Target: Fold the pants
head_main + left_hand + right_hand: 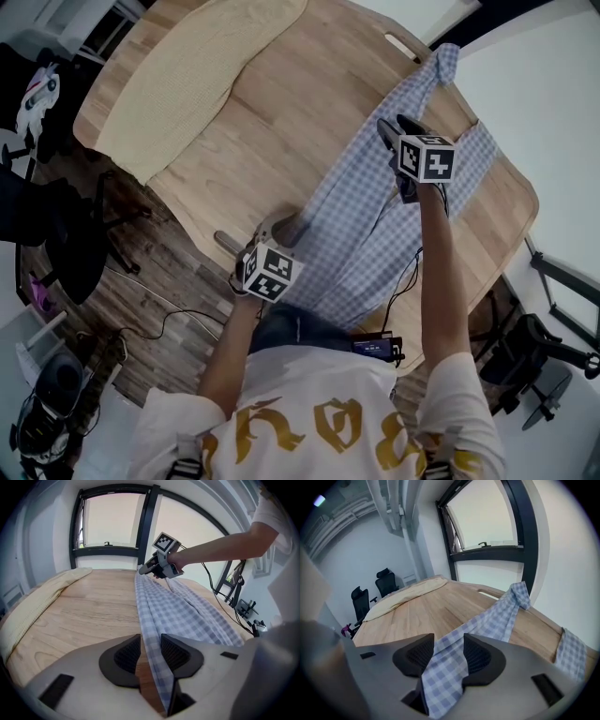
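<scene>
Blue-and-white checked pants [356, 225] lie stretched lengthwise along the right side of the wooden table [281, 103]. At the table's near edge my left gripper [258, 232] is shut on the pants' near end; in the left gripper view the cloth [178, 611] runs up from between its jaws [150, 651]. Over the far half of the pants my right gripper [398, 127] stands open. The checked cloth [497, 620] still lies loosely between its pads [447, 653]. The pants' far end is bunched at the table's far corner [518, 597].
A folded cream cloth [187, 75] lies along the left side of the table. A slot handle [403, 45] is cut into the tabletop beside the bunched end. Office chairs [534, 356] and cables stand on the floor around the table.
</scene>
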A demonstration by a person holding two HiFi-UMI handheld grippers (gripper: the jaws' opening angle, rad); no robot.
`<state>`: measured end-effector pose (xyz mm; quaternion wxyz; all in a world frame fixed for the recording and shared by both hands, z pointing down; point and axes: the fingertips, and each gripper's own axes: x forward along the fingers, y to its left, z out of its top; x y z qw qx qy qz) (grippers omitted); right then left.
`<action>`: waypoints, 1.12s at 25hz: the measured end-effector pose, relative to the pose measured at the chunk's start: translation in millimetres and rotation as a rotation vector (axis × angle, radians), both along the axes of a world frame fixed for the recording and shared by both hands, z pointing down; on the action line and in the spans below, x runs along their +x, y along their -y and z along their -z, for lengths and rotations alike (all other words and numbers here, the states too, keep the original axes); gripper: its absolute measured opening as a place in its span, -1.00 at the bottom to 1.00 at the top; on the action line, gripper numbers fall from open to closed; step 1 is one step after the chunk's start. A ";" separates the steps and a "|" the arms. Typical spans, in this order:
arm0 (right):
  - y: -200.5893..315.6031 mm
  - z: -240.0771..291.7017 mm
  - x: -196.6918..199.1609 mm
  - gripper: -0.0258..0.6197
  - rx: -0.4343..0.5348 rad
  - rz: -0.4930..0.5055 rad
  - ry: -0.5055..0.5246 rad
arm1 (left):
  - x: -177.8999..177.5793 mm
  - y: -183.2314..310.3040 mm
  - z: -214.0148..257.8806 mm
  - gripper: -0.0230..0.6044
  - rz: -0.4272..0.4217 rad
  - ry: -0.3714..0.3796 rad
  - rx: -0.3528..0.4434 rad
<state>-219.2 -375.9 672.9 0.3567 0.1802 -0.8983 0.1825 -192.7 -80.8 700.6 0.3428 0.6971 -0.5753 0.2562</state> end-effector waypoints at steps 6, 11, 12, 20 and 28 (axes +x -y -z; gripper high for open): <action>6.2 -16.1 -3.5 -0.36 -0.070 -0.081 -0.008 | -1.9 1.9 6.1 -0.51 0.029 -0.034 0.024; 13.3 -18.6 -6.9 -0.57 -0.012 -0.080 -0.026 | -0.4 2.0 3.0 -0.54 0.014 -0.055 0.011; 14.1 -19.0 -6.9 -0.64 -0.003 -0.079 -0.028 | -0.3 1.7 1.6 -0.56 0.012 -0.053 0.005; 12.7 -13.4 -12.4 -0.83 0.022 -0.050 -0.025 | 2.4 -0.5 0.7 -0.78 -0.008 -0.054 -0.022; 11.5 6.3 -6.3 -0.83 0.005 -0.054 0.012 | 0.7 -0.5 34.9 -0.79 0.015 -0.070 0.047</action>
